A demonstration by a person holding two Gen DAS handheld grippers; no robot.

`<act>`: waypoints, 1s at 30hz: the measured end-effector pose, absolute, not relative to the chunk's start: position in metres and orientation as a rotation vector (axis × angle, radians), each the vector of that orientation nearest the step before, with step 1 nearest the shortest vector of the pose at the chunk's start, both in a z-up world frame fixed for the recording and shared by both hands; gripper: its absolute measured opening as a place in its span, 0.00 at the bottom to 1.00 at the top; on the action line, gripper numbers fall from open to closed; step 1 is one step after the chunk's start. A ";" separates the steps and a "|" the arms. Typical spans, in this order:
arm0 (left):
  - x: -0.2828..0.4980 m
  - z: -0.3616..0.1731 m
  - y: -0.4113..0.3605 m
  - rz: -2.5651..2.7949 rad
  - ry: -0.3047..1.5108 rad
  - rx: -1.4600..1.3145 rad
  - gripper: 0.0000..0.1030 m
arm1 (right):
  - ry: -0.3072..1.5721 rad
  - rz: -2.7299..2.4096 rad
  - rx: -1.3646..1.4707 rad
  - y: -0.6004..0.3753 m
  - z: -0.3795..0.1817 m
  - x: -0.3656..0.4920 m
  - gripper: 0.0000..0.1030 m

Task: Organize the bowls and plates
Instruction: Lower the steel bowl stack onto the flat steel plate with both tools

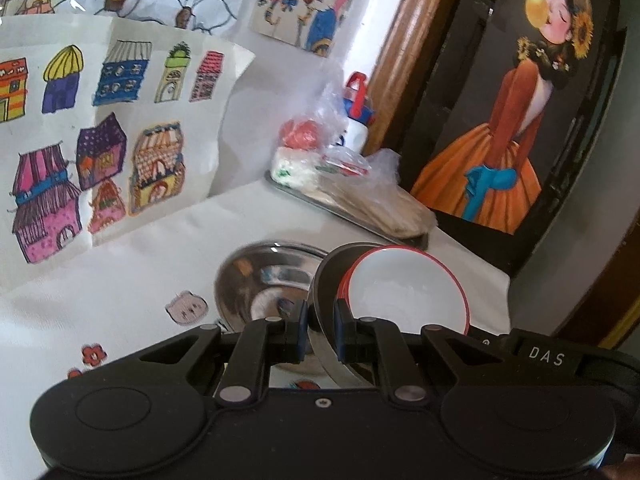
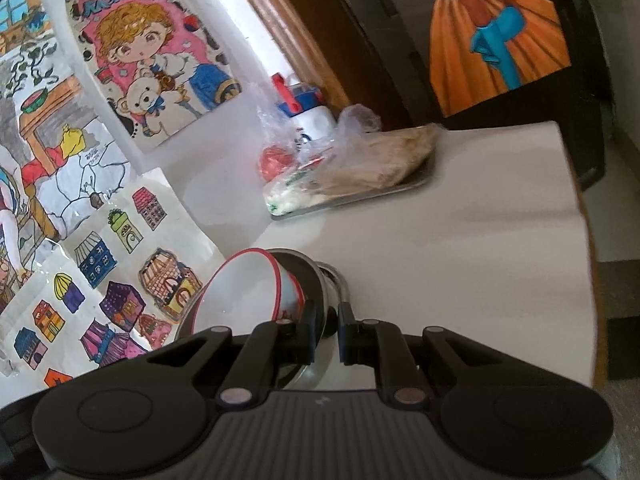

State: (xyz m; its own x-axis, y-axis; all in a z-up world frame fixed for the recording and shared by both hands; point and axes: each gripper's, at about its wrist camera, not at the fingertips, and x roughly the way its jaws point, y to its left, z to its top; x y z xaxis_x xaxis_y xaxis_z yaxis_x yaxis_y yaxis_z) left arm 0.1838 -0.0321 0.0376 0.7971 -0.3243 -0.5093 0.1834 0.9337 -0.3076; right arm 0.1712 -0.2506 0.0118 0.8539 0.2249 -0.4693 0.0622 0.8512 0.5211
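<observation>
Left gripper [image 1: 323, 330] clamped on steel bowl [image 1: 320, 292] rim, right gripper [image 2: 325, 334] on its other side; white bowl [image 1: 408, 292] (red-rimmed) nested inside, near the tray [image 1: 352, 216].

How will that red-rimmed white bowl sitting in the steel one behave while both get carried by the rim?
The red-rimmed white bowl sits loose and tilted inside the steel bowl, so it will likely slide or rattle if the carry tips. Its glossy glaze on polished metal suggests little friction. It looks ceramic or melamine, so possibly chippable. The left gripper pinches only the steel rim.
</observation>
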 end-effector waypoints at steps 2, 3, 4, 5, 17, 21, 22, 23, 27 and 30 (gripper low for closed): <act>0.190 0.038 -0.029 -0.263 0.584 -0.244 0.12 | 0.554 0.103 0.542 -0.246 0.011 0.181 0.12; 0.194 0.037 -0.027 -0.255 0.585 -0.241 0.12 | 0.557 0.109 0.540 -0.244 0.011 0.185 0.12; 0.198 0.036 -0.024 -0.246 0.588 -0.241 0.12 | 0.562 0.114 0.538 -0.241 0.010 0.190 0.12; 0.202 0.036 -0.022 -0.239 0.590 -0.242 0.12 | 0.567 0.119 0.535 -0.239 0.009 0.195 0.12; 0.231 0.019 -0.013 -0.191 0.626 -0.246 0.12 | 0.614 0.130 0.529 -0.231 -0.006 0.221 0.12; 0.234 0.017 -0.014 -0.186 0.632 -0.244 0.12 | 0.616 0.128 0.526 -0.232 -0.007 0.224 0.12; 0.235 0.017 -0.014 -0.186 0.632 -0.244 0.12 | 0.616 0.127 0.526 -0.232 -0.007 0.224 0.12; 0.236 0.017 -0.014 -0.186 0.633 -0.244 0.12 | 0.616 0.127 0.523 -0.232 -0.007 0.225 0.12; 0.239 0.016 -0.015 -0.185 0.635 -0.242 0.12 | 0.621 0.125 0.516 -0.231 -0.007 0.228 0.12; 0.242 0.014 -0.015 -0.182 0.641 -0.241 0.12 | 0.629 0.123 0.515 -0.230 -0.009 0.230 0.12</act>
